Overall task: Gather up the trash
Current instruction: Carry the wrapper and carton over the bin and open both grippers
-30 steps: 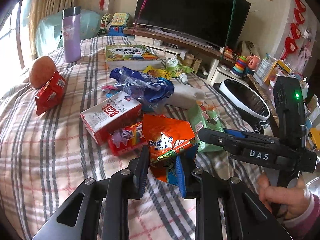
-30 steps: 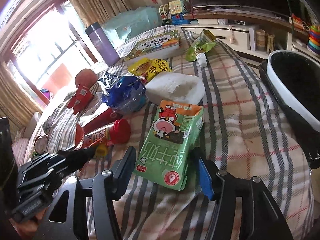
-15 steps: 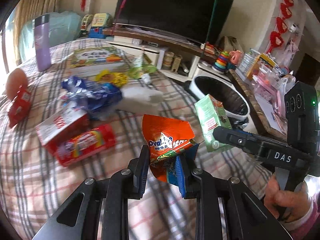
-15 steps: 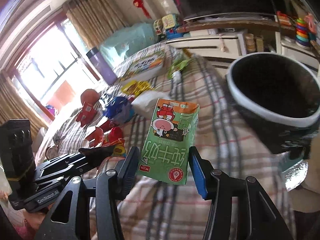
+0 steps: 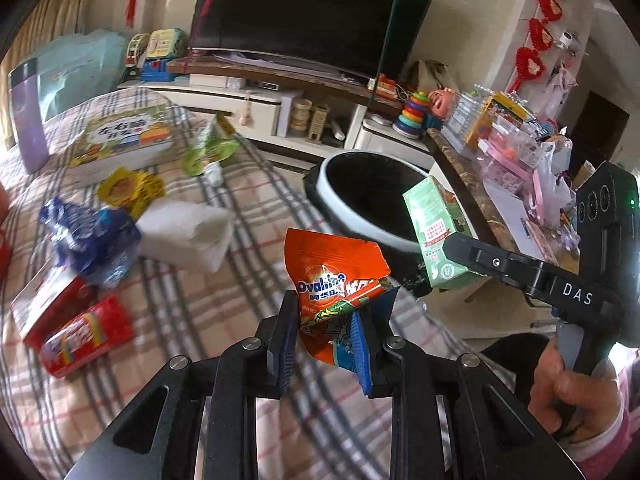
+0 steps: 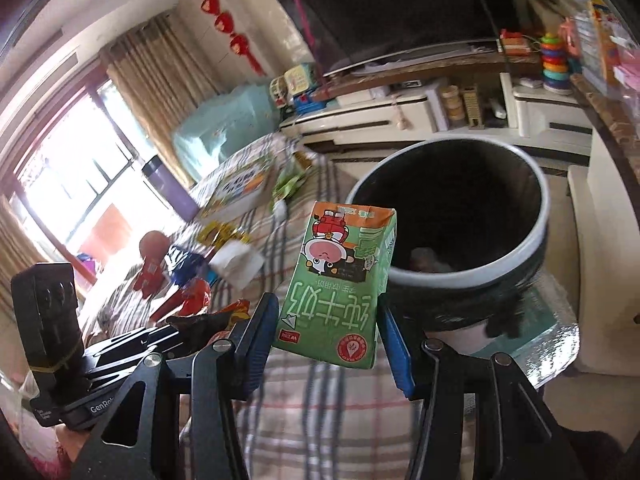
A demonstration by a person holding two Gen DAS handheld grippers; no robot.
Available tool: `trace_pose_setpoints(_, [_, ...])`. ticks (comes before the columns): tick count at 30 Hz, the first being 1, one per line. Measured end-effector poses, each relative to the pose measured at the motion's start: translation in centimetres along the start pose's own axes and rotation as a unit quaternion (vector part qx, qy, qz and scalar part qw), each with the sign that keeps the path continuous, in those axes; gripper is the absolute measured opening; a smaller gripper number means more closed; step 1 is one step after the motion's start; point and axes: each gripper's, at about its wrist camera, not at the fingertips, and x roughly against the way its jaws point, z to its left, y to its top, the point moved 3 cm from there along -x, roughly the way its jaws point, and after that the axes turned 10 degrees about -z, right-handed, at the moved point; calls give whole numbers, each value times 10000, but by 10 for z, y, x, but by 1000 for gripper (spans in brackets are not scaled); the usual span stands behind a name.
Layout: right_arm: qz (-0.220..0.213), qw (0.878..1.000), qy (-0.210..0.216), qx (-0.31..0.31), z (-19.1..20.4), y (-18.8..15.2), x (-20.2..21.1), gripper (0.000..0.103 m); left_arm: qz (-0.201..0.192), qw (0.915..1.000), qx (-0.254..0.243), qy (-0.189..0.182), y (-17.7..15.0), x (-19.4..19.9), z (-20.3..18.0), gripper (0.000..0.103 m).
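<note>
My left gripper [image 5: 326, 340] is shut on an orange Ovaltine wrapper [image 5: 334, 276] and holds it above the plaid bed, short of the black bin with a white rim [image 5: 348, 210]. My right gripper [image 6: 326, 346] is shut on a green milk carton [image 6: 338, 284], held in the air just left of the bin's rim [image 6: 460, 276]. The carton also shows in the left wrist view [image 5: 438, 236], beside the bin. Some trash lies at the bin's bottom [image 6: 428, 260].
On the plaid bed [image 5: 248, 280] lie a red candy tube [image 5: 86, 336], a red box [image 5: 44, 296], a blue wrapper [image 5: 94, 236], a white tissue pack [image 5: 186, 232], a yellow wrapper [image 5: 132, 188], a green pouch [image 5: 210, 148] and a book [image 5: 124, 136]. A TV stand [image 5: 280, 92] stands behind.
Both grippers have lifted their items off the bed and swung right toward the bin. The milk carton now hangs close to the bin's rim.
</note>
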Motion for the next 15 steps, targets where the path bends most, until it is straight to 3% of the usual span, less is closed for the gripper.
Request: trace_pose_setpoints(15, [-143, 9995, -247, -136, -45, 29, 2, 51, -15, 9999, -127, -35, 37, -59, -22, 23])
